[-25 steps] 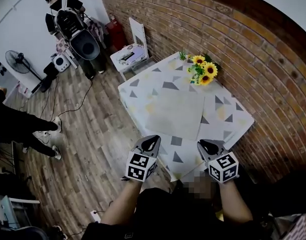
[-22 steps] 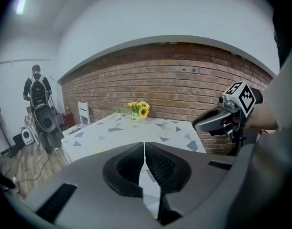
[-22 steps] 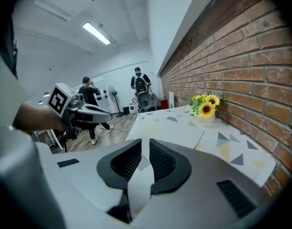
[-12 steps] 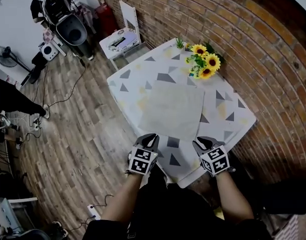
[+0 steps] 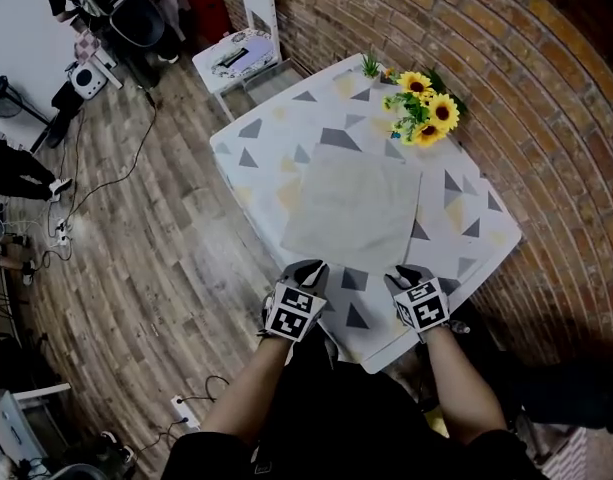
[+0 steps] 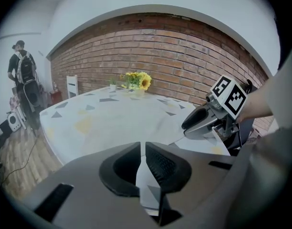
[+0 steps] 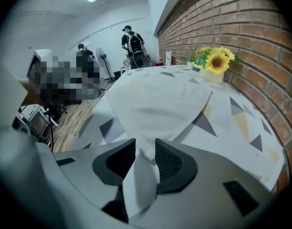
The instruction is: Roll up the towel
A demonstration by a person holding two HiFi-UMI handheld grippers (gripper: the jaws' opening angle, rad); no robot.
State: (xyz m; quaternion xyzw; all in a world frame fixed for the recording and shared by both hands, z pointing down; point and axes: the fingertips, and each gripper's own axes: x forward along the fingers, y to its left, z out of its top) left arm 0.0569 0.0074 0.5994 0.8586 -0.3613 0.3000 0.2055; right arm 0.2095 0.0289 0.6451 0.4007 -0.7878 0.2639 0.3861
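Left hand-held gripper (image 5: 307, 267) and right hand-held gripper (image 5: 410, 273) have lowered toward the surface (image 5: 468, 230). Left closed, empty, near towel (image 5: 351, 206). Right's jaws just opening, towel corner between them.

No words, numbers, brand names or signs can be read in any view. The only printed marks are black-and-white square code patterns on the marker cube (image 5: 293, 313) of the left gripper (image 5: 308, 268) and on the one of the right gripper (image 5: 408, 273). They hold no letters or digits. The tablecloth (image 5: 256, 158) carries only grey and yellow triangles.
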